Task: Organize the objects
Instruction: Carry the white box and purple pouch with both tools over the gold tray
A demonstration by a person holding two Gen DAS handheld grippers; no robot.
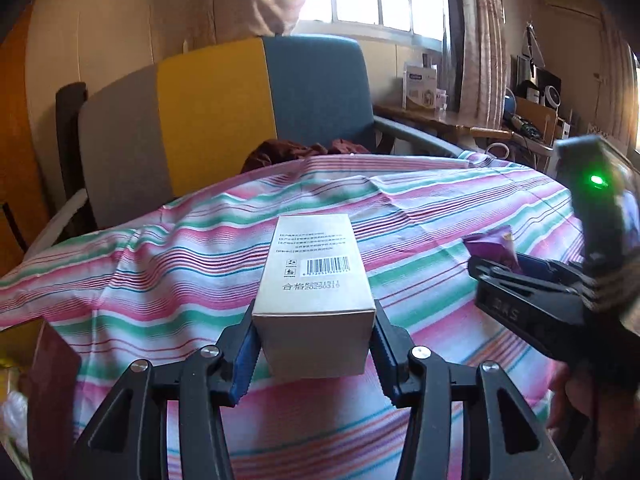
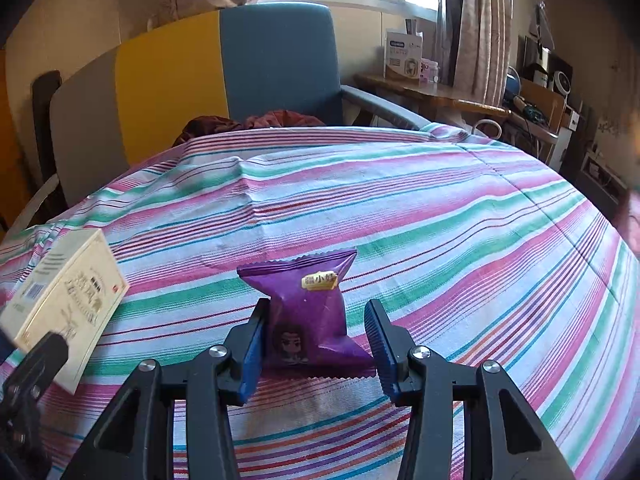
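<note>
Both items look picked up, so the placing step seems in hand; the next move calls for choosing a spot on the striped desk [image 2: 460, 208]. The left hand-held gripper [image 1: 314, 344] is clenched on the cream box [image 1: 312, 276]. The right hand-held gripper [image 2: 316, 344] stands partly spread around the purple snack packet [image 2: 308, 312], one pad touching, possibly not gripping.

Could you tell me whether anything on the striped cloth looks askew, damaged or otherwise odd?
Only small things: the purple foil snack packet between the right gripper's open fingers is crumpled and leans left, and the striped tablecloth has a creased ridge behind it. The beige cardboard box looks undamaged.
</note>
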